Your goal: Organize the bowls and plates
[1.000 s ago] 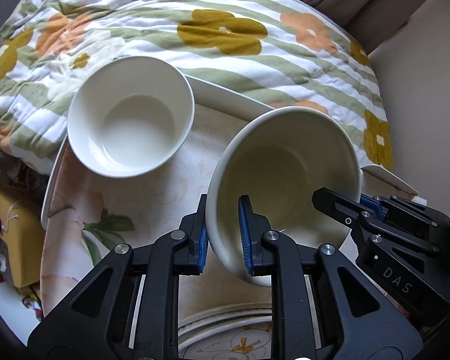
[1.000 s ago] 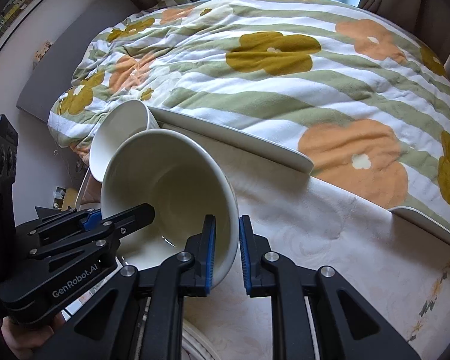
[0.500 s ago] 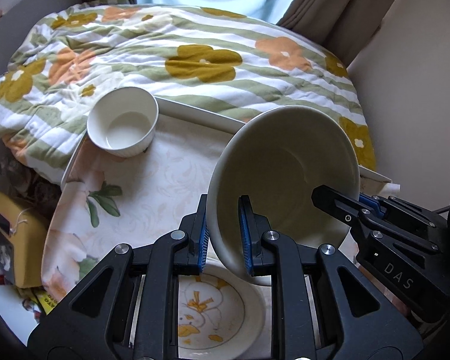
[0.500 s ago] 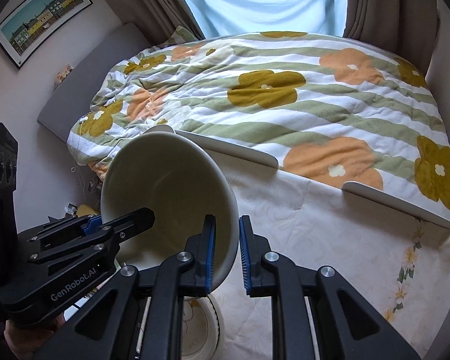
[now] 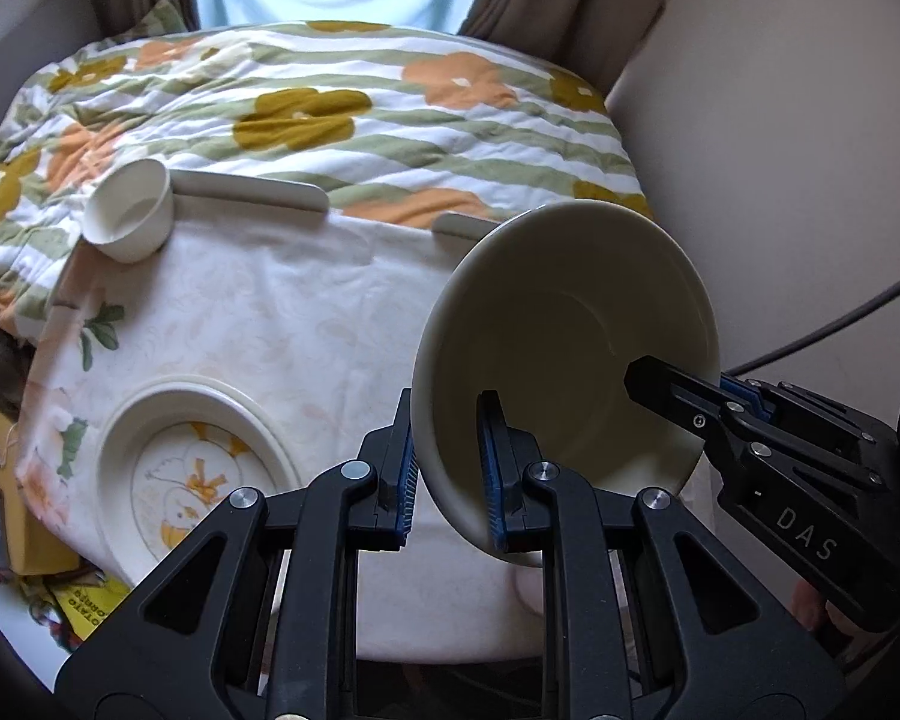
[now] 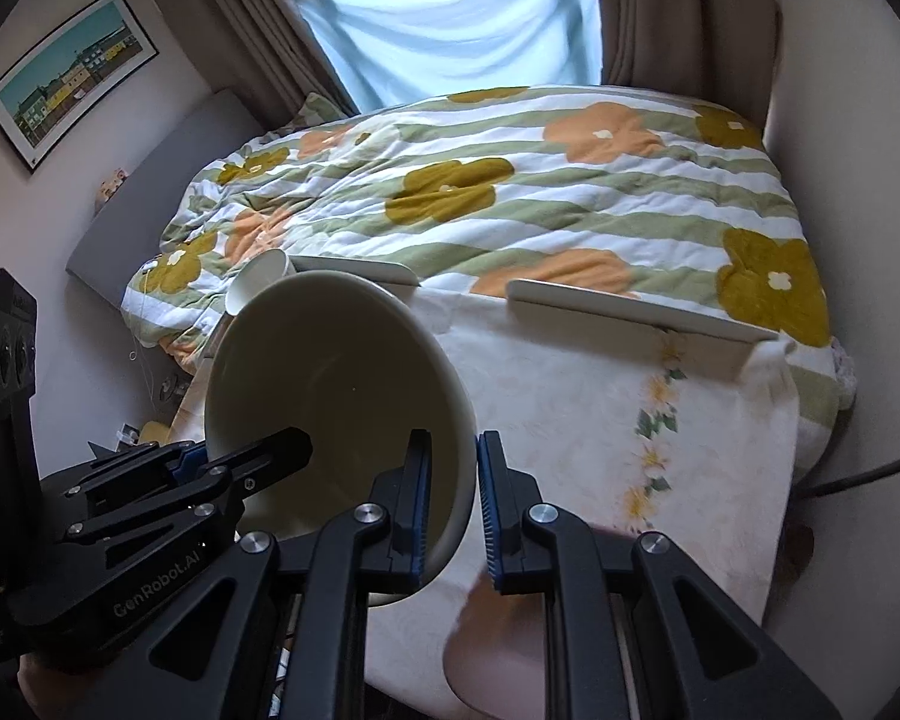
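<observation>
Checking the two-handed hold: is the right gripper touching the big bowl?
Touching: in the right wrist view, the right gripper pinches the big bowl rim between its pads.

Big bowl up between both grippers, table spread out below.

In the left wrist view, the large bowl (image 5: pixel 564 354) sits right of centre, its rim between the left gripper (image 5: pixel 447 468) fingers at bottom centre; the right gripper (image 5: pixel 678 387) reaches in from the lower right. The plate (image 5: pixel 192 468) lies lower left on the table (image 5: pixel 306 312), the small bowl (image 5: pixel 131 215) upper left at its far edge, the bed quilt (image 5: pixel 342 114) behind.
</observation>
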Demonstrator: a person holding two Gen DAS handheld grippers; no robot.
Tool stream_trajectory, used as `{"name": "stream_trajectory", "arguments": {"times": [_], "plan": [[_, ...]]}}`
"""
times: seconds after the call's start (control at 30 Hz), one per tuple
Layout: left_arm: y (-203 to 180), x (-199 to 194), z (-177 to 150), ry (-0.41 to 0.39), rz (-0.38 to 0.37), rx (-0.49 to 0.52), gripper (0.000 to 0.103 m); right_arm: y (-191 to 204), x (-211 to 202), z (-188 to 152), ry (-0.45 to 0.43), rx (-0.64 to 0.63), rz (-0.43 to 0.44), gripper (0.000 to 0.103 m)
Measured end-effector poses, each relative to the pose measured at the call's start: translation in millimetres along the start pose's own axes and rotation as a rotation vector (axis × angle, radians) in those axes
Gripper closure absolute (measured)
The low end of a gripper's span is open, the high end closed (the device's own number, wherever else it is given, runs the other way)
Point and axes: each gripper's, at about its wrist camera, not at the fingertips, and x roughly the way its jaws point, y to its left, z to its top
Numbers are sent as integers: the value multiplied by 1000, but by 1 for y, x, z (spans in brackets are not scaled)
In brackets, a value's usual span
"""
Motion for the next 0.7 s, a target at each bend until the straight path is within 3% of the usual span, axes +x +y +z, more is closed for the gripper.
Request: {"name": "stream_trajectory", "arguments": {"times": [0.33, 0.7], "plan": [[-63, 46, -25, 175, -87, 167, 87, -62, -15, -59, 52, 203, -72, 89], [-88, 100, -51, 339, -81, 342, 87, -88, 10, -105, 145, 380, -110, 89]]}}
